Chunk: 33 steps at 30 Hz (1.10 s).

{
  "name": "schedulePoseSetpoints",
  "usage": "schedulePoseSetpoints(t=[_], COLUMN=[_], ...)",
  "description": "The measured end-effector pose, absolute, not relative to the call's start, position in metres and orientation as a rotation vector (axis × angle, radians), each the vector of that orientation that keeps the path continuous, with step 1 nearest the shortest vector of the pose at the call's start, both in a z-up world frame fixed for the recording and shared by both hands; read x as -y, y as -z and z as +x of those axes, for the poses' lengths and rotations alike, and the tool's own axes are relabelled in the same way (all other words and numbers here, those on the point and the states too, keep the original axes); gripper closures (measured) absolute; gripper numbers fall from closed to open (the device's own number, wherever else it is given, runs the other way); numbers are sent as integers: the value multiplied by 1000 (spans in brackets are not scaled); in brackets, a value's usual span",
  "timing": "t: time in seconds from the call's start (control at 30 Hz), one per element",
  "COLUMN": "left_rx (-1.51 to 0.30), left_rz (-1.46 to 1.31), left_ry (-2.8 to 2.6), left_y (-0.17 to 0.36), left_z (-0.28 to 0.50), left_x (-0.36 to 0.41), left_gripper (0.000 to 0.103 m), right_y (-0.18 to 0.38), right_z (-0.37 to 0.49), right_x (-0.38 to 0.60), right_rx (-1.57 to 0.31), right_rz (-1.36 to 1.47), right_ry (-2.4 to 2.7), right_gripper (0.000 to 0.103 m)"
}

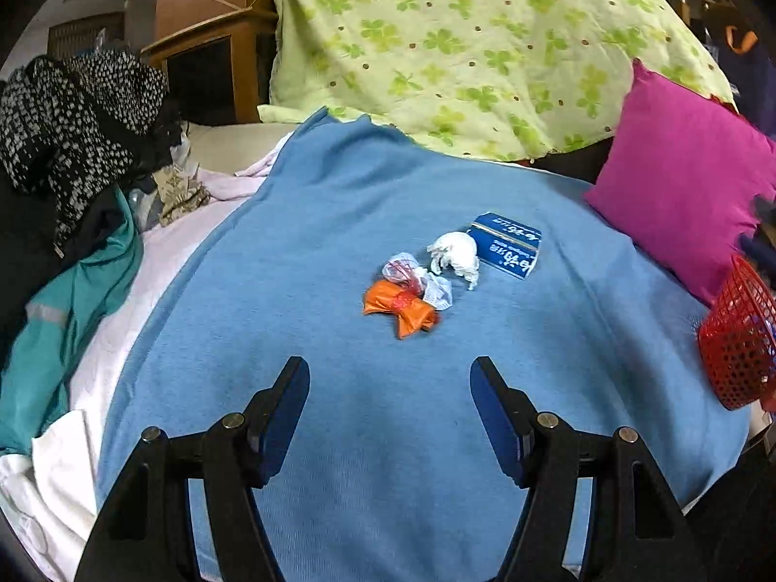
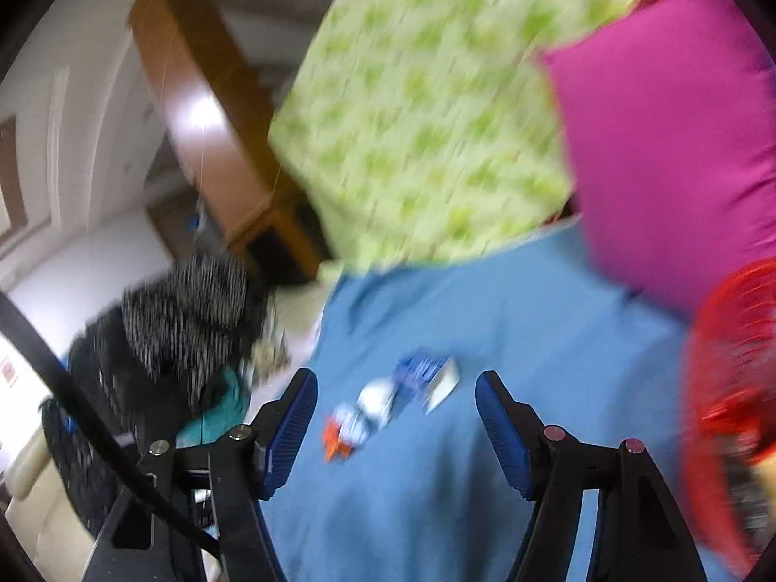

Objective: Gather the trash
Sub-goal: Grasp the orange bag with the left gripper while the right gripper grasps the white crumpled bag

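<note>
Left tool [image 1: 390,378]: nearest the left wrist camera; jaws stand wide apart with nothing between them, only blue blanket beneath.
Right tool [image 2: 396,390]: nearest the right wrist camera; jaws stand wide apart, holding nothing. This view is blurred.
Blue blanket [image 1: 339,223]: spread over the bed; carries all the trash.
Orange wrapper [image 1: 400,309]: crumpled, the trash item closest to the left tool, well ahead of its fingertips.
Clear plastic wrapper [image 1: 418,279]: crumpled, with red markings, touching the far side of the orange wrapper.
White tissue wad [image 1: 456,252]: crumpled, just beyond the clear plastic wrapper and touching the blue box.
Blue box [image 1: 507,245]: small carton with white lettering, lying flat, farthest of the four items.
Trash in the right wrist view: the same cluster [image 2: 383,407] shows between the fingertips, farther off on the blanket; details smeared.
Red mesh basket [image 1: 739,339]: at the right edge of the blanket, just below the magenta pillow; contents cannot be made out.
Magenta pillow [image 1: 679,194]: propped at the right of the blanket.
Green clover-print cover [image 1: 460,48]: draped behind the blanket.
Clothing pile [image 1: 72,145]: black-and-white speckled and teal garments, left of the blanket.
</note>
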<state>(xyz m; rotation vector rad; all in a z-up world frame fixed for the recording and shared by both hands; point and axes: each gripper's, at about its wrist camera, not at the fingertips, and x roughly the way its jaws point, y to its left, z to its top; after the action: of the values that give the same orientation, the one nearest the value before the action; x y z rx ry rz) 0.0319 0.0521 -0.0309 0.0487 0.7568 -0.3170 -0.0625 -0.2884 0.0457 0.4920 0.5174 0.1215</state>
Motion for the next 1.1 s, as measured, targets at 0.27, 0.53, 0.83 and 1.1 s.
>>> schedulePoseSetpoints(t=[0.27,0.53,0.83,1.1], left_rx=[-833,-888,-951,-939], left_rz=[-1,-61,-65,-71], left_ry=[367,400,437,495], left_y=[61,87,114,113], left_z=[86,144,174,148], left_x=[-41,-22,-3,2], left_gripper=[33,33,34,67], right_y=[29,88,125,122], right_z=[54,147,204,194], right_x=[224,210,199,197], right_rx=[-780,-916,-1000,-990], right_rz=[526,620,602,537], right_ry=[-267,-277,-185,-191], right_gripper=[31,33,50,70])
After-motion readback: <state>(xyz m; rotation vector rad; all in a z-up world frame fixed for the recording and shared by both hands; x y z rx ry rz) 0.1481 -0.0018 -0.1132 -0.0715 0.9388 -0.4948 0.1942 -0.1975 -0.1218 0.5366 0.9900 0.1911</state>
